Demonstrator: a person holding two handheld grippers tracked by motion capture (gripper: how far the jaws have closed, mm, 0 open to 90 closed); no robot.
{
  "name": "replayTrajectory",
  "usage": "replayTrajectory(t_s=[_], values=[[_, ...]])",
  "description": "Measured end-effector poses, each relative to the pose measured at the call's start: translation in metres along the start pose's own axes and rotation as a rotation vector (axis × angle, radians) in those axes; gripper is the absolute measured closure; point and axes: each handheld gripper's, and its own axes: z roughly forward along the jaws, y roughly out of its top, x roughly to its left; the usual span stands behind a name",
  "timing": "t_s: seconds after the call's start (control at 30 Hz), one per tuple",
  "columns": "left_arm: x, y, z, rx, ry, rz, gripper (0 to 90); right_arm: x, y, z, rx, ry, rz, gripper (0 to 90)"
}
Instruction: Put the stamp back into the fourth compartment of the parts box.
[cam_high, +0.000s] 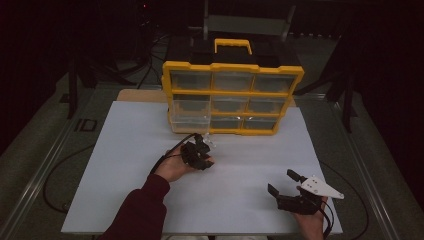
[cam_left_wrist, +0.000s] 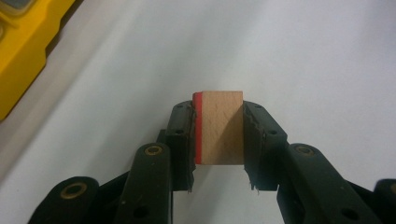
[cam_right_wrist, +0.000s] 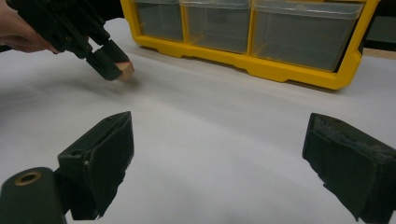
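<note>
A small wooden block (cam_left_wrist: 223, 128) with one red face is clamped between the jaws of my left gripper (cam_left_wrist: 218, 109), which is shut on it. In the high view my left gripper (cam_high: 202, 148) is held low over the white sheet, just in front of the yellow drawer organizer (cam_high: 232, 67). The right gripper view shows that block (cam_right_wrist: 126, 70) at the left gripper's tip, close above the sheet. My right gripper (cam_high: 286, 182) rests near the front right of the sheet. Its jaws stand wide open (cam_right_wrist: 217, 154) with nothing between them.
The organizer (cam_right_wrist: 299, 70) has clear drawers, and its lower-left drawer (cam_high: 190, 114) is pulled out toward me. A black case with a yellow handle (cam_high: 233, 45) stands behind it. The white sheet (cam_high: 240, 170) covers the table, and cables trail off its left side.
</note>
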Motion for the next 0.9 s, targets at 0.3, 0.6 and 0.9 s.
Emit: replayTrajectory(t_s=[0.3,0.6,0.9], values=[[-0.002,0.005,-0.011,-0.012,0.000,0.023,66.9,0.000,0.000,0.000,0.002,0.002,0.000,9.3],[-0.004,0.012,-0.022,-0.022,-0.006,0.041,66.9,0.000,0.000,0.001,0.000,0.003,-0.001,9.3],[-0.004,0.017,-0.034,-0.035,-0.019,0.048,66.9,0.000,0.000,0.000,0.000,0.003,0.003,9.3]])
